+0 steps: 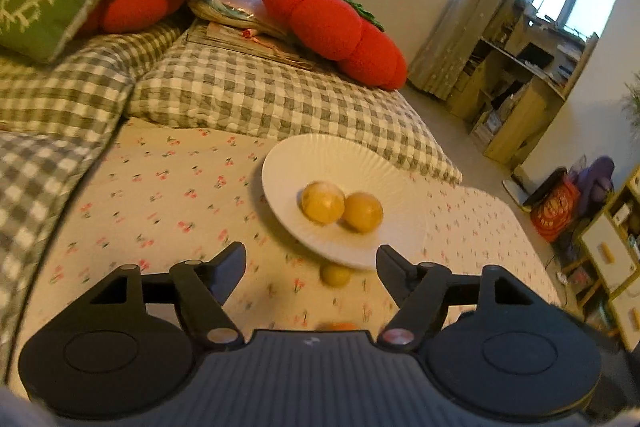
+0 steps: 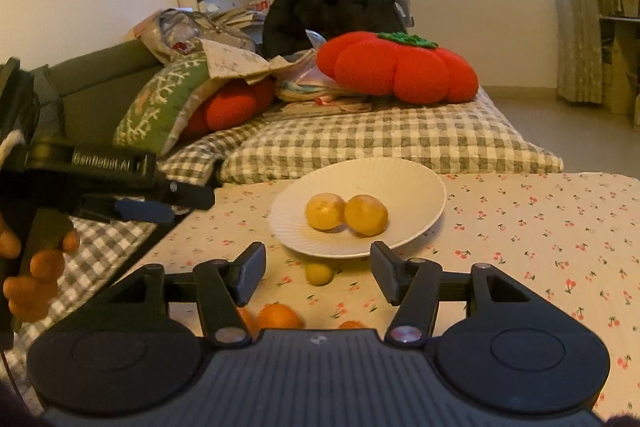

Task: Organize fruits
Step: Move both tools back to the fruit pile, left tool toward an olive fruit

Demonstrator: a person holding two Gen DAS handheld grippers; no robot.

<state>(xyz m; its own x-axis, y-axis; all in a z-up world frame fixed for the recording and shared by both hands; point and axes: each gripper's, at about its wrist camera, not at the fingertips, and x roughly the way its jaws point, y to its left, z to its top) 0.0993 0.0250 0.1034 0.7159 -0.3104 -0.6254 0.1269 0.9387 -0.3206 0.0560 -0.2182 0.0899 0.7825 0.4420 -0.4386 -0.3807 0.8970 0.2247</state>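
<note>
Behind both spread, empty grippers (image 1: 311,263) (image 2: 318,267), oranges (image 2: 279,315) sit half hidden.

The left gripper (image 1: 312,263) is matte black: two flat, angled fingers (image 1: 232,261) on slim linkage bars with silver rivets, round black discs either side and a ribbed dark-grey housing bearing a small pale mark. The right gripper (image 2: 318,265) looks the same. From the right wrist, the left gripper's side reads "GenRobot.AI"; the hand (image 2: 34,277) shows bare skin.
</note>
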